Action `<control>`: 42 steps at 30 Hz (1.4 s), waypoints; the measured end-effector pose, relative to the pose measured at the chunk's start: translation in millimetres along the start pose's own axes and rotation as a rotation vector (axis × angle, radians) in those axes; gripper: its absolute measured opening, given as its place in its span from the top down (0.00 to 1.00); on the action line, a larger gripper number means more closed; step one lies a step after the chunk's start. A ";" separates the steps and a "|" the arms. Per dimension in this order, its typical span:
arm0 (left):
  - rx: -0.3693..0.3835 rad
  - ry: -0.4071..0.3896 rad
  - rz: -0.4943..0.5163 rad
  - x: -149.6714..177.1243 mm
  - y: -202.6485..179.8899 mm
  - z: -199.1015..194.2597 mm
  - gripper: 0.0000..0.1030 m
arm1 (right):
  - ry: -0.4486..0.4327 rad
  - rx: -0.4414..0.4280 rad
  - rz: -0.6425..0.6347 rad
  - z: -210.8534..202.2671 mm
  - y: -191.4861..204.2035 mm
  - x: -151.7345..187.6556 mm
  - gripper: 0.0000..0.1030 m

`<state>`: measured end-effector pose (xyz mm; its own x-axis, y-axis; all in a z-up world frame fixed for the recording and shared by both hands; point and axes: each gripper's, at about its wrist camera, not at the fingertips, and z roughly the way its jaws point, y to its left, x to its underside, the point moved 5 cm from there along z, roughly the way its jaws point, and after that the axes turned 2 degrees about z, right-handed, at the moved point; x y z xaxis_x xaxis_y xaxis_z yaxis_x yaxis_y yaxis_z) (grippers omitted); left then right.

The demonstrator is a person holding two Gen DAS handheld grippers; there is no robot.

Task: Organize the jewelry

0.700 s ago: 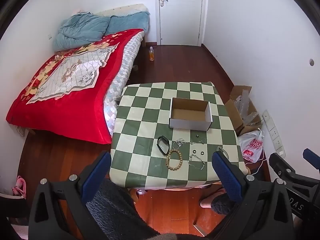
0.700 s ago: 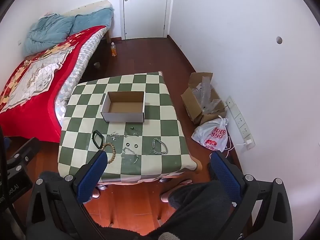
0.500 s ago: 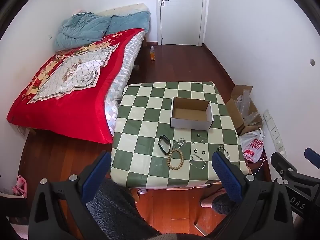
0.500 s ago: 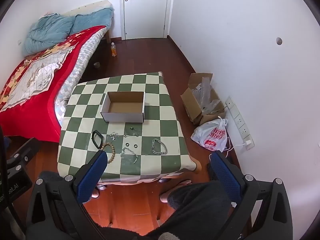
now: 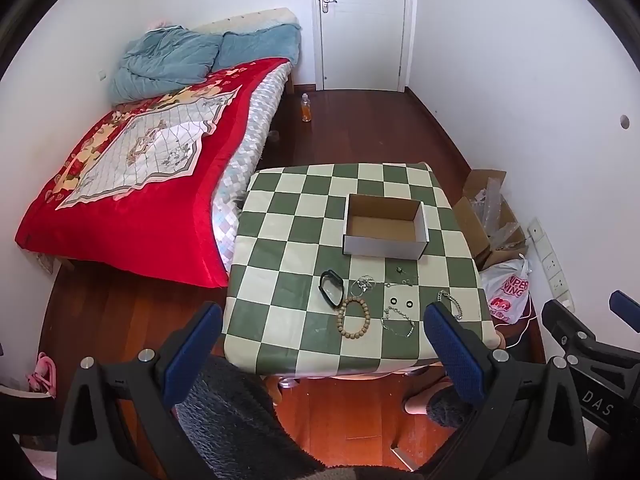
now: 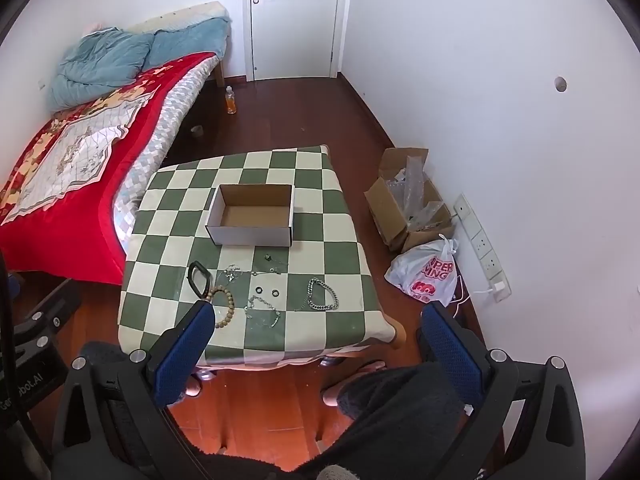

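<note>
Both grippers, left [image 5: 322,334] and right [image 6: 316,334], hang wide open and empty above the desk [image 5: 280,240], where thin chains [image 5: 398,322] near the box [image 5: 384,246] could slip a pinch or snag neighbours

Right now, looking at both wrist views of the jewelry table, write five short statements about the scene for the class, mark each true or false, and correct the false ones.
1. The cardboard box has jewelry in it. False: its floor shows bare.
2. The wooden bead bracelet lies on the checkered table. True.
3. The left gripper holds the black band. False: it is open and the band lies on the table.
4. The right gripper is open. True.
5. The silver chain lies inside the box. False: it lies on the cloth.
</note>
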<state>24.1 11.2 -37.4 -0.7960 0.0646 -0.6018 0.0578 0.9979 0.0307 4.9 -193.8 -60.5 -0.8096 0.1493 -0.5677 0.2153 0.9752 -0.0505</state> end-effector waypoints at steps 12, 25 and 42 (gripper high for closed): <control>0.001 0.007 0.015 3.5 -4.0 0.9 0.00 | -0.004 0.002 -0.006 -3.5 -1.9 -1.6 0.00; 0.001 0.009 0.020 0.4 -13.9 3.1 0.00 | -0.012 0.007 -0.006 -8.0 -6.8 -5.2 0.00; 0.009 -0.001 0.026 -7.7 -21.4 0.5 0.00 | -0.027 0.016 -0.005 -13.0 -14.5 -10.7 0.00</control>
<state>29.2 -10.6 -33.8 -0.7937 0.0909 -0.6015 0.0839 0.9957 0.0397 3.3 -207.4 -43.1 -0.7956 0.1396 -0.5895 0.2202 0.9731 -0.0669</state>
